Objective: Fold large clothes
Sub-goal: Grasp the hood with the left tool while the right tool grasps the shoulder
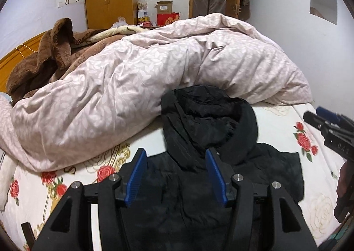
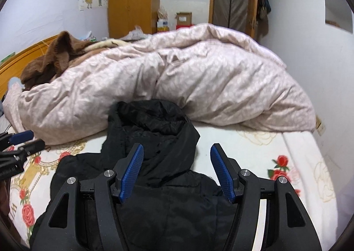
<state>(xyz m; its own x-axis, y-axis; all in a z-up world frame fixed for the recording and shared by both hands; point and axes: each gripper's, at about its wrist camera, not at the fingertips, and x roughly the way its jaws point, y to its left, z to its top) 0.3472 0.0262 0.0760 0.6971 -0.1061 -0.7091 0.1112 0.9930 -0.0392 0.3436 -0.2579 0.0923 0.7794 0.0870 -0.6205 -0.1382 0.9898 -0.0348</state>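
Both claws, left and right, hover open over the jacket, seemingly empty; it lies spread on the bed, ready for folding.

one black jacket, one pink duvet, one brown blanket, two claws

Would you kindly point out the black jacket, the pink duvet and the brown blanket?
black jacket (image 1: 194, 202): left wrist view, on its body below the hood.
pink duvet (image 1: 132, 78): left wrist view, on its middle bulge.
brown blanket (image 2: 55, 56): right wrist view, on its raised fold.
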